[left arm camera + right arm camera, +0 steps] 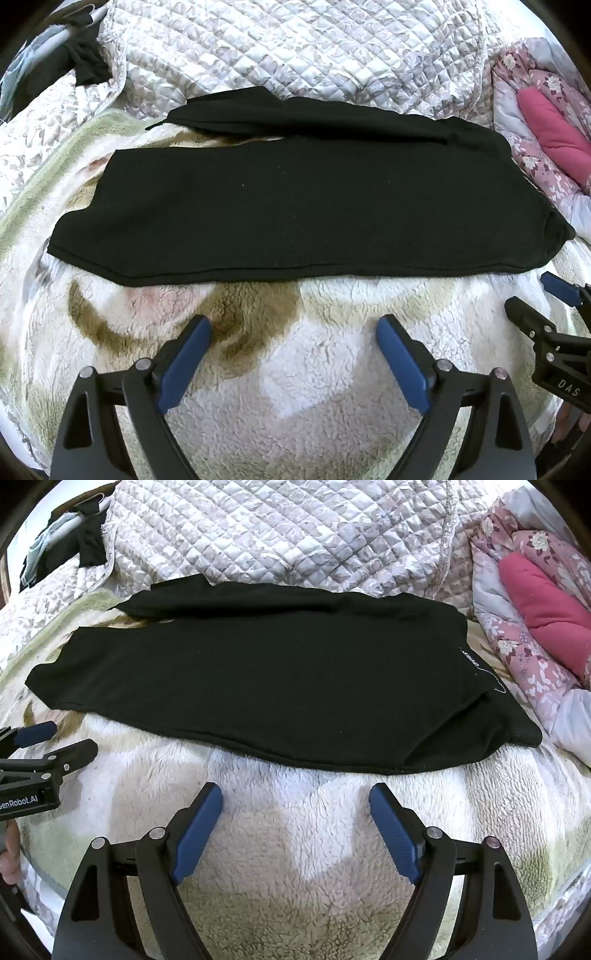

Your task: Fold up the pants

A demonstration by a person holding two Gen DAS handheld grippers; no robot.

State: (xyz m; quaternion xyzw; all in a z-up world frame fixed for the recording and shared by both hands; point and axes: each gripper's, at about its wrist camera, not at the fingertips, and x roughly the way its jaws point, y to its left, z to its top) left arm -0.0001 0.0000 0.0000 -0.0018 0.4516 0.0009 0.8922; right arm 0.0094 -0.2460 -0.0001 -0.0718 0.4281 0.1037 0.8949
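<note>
Black pants (295,206) lie flat across a fluffy fleece blanket (314,369), legs pointing left and waist to the right; the far leg (295,114) sits slightly apart behind the near one. In the right wrist view the pants (266,679) show a small white logo (476,661) near the waist. My left gripper (293,325) hovers open over the blanket, short of the pants' near edge, with nothing between its blue pads. My right gripper (295,794) is likewise open and empty just before the near hem. Each gripper shows at the edge of the other's view: the right gripper (535,299) and the left gripper (70,738).
A quilted pale bedspread (295,48) is bunched behind the pants. A pink floral quilt with a magenta lining (539,605) lies at the right. Dark clothing on a hanger (85,539) sits at the back left. A hand (11,856) shows at the left edge.
</note>
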